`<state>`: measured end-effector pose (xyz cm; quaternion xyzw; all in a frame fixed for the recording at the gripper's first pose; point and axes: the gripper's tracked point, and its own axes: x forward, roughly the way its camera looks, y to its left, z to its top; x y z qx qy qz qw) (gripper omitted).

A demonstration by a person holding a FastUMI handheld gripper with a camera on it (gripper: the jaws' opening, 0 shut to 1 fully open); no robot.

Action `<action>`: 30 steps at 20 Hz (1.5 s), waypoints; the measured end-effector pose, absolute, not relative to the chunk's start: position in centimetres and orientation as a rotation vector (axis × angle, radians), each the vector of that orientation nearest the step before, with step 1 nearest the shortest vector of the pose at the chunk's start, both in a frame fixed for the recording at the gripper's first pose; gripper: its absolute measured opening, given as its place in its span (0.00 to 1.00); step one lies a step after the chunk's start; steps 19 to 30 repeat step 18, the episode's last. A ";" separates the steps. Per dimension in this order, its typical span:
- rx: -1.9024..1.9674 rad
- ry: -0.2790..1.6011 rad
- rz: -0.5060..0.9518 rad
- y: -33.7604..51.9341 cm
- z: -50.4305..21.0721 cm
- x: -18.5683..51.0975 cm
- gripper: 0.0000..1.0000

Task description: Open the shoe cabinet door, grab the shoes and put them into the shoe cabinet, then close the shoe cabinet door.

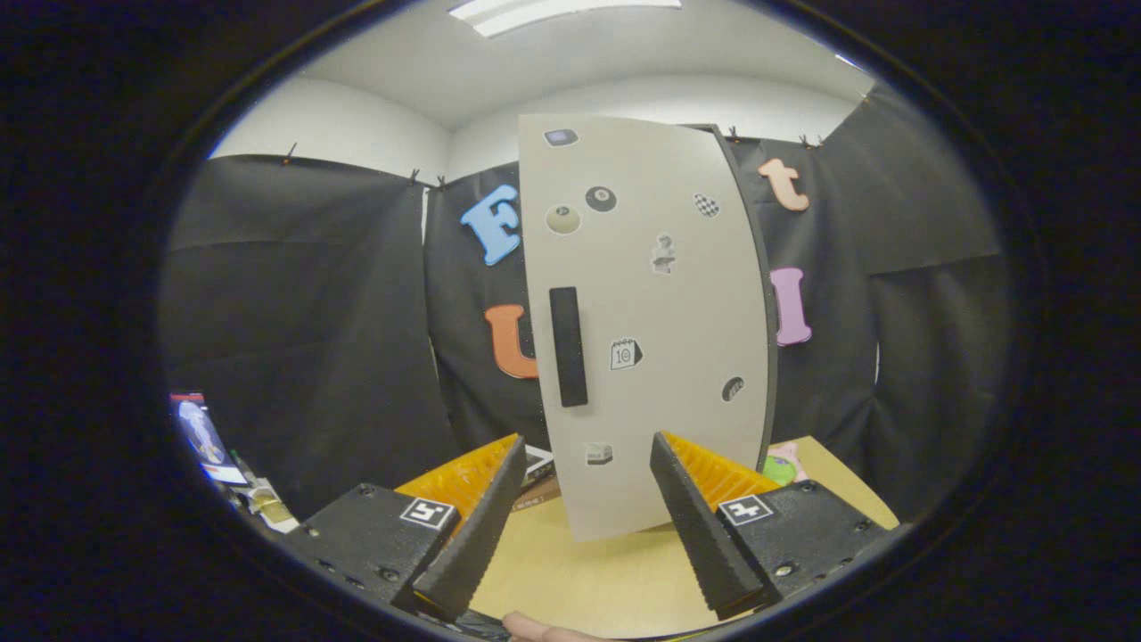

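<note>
The shoe cabinet's pale grey door [677, 303] stands upright on the wooden table [579, 580], just ahead of my fingers, its face turned to me. Small stickers dot it, and a black vertical handle [568, 346] sits near its left edge. A dark edge runs down its right side. Whether the door is shut against the cabinet I cannot tell. My gripper [588, 441] is open, with the door's lower part showing between the fingers and nothing held. A green and pink object [783, 465], perhaps a shoe, peeks out beyond the right finger beside the cabinet.
Flat printed items [537, 464] lie on the table left of the door's foot. Colourful packets [209, 446] sit low at the far left. A person's fingertip [544, 631] shows below the fingers. Black cloth walls close in behind.
</note>
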<state>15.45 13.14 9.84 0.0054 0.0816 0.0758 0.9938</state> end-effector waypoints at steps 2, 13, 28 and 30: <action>-0.021 0.151 0.100 11.6 9.3 13.9 0.93; -0.009 0.081 -0.038 6.3 9.5 8.0 0.93; -0.038 0.103 -0.079 5.0 9.4 7.3 0.93; -0.038 0.103 -0.079 5.0 9.4 7.3 0.93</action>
